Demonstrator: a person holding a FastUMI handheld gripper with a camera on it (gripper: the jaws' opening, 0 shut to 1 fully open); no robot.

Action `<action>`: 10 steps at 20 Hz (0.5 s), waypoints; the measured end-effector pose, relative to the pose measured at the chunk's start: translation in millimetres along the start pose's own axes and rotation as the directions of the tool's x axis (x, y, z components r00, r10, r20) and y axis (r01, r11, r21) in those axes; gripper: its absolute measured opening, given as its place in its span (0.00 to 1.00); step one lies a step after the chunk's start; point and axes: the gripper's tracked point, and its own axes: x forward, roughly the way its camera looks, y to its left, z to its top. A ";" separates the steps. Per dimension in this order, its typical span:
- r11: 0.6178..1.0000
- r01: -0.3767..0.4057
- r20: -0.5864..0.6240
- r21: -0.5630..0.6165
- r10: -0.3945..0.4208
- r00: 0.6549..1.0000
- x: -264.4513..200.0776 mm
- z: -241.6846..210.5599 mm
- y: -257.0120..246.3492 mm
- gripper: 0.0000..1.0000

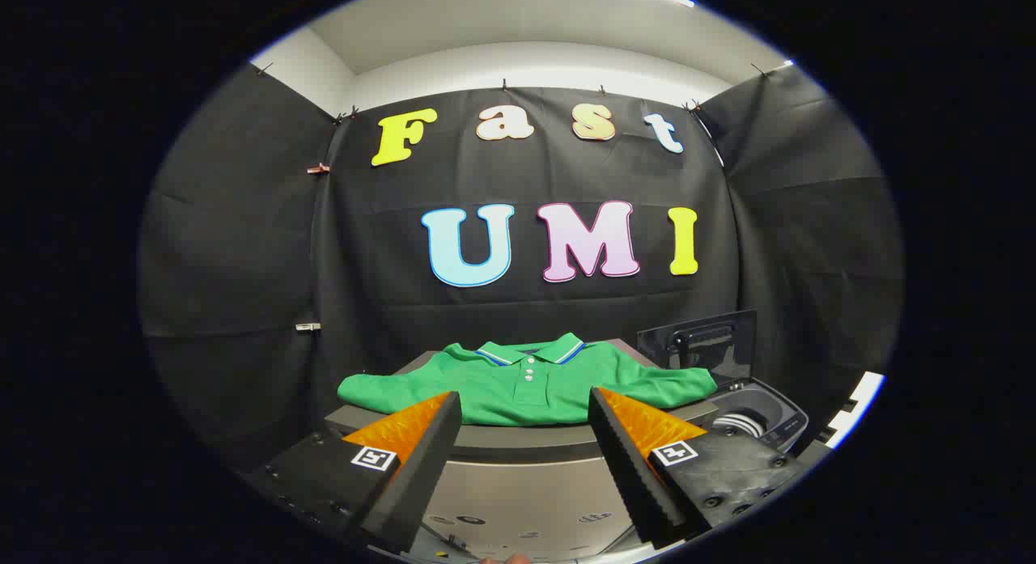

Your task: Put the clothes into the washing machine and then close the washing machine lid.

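A green polo shirt [526, 382] with a striped collar lies spread flat on a grey table [518, 447], just beyond the fingertips. My gripper [524, 410] is open, its two fingers standing wide apart with nothing between them, short of the table's front edge. To the right of the shirt stands a small top-loading washing machine [761, 418]; its dark lid [700, 345] is raised upright behind the drum opening.
Black cloth walls close the booth at the back and on both sides. The table's front panel [526, 491] faces me below the shirt. A bright strip [858, 398] shows past the washer at the right.
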 end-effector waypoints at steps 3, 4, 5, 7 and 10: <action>1.000 -0.007 0.006 0.003 0.007 1.000 -1.8 2.5 1.9 0.99; 1.000 -0.006 0.006 0.002 0.006 1.000 -1.7 1.8 1.9 0.98; 1.000 -0.005 0.005 0.001 0.005 1.000 -2.0 1.4 2.1 0.98; 1.000 -0.004 0.002 0.001 0.004 1.000 -2.3 -0.1 3.2 0.98; 1.000 -0.005 0.000 0.000 0.005 1.000 -3.0 -0.3 4.0 0.98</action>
